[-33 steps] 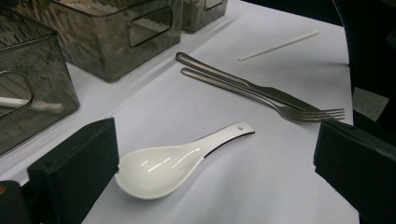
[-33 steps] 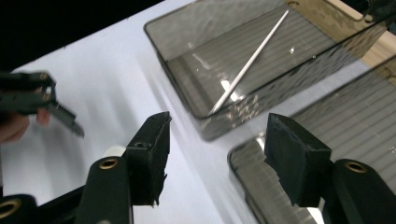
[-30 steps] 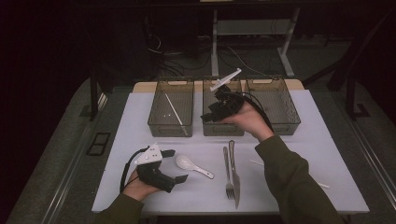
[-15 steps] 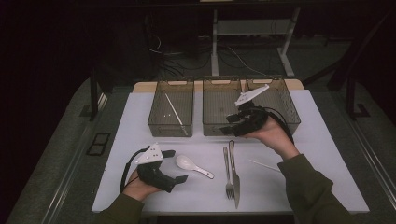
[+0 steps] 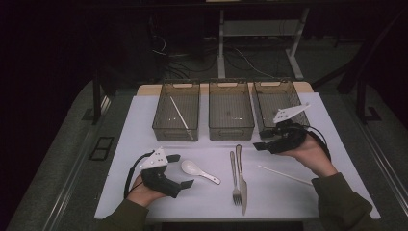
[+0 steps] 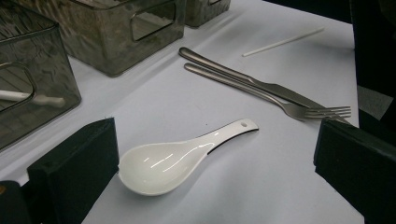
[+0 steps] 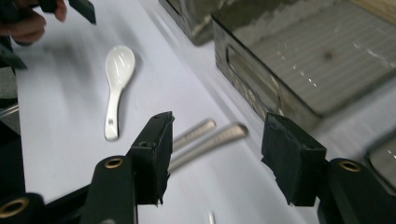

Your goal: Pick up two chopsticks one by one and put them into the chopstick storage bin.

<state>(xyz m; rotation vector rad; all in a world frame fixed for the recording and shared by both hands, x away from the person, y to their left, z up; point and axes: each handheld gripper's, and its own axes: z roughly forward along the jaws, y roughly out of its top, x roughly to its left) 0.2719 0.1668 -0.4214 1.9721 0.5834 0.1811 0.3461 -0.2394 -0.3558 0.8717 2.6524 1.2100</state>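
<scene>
left tongs (image 5: 180, 170): released beside spoon (image 6: 177, 158) | right tongs (image 7: 215, 154): released, closing, empty | no readable writing

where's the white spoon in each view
High view: white spoon lies lower middle, beside the left tongs.
Left gripper view: lower centre, between the two black jaws.
Right gripper view: upper left.
Shared landmark: the fork lying next to it.

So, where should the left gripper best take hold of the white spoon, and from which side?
Probably the handle, not the bowl. The white spoon lies flat, bowl up, between the open fingers of the left gripper. The bowl is wide and rounded; the handle is narrow and straight. Come from above, fingers across the handle, near where it meets the bowl.
</scene>
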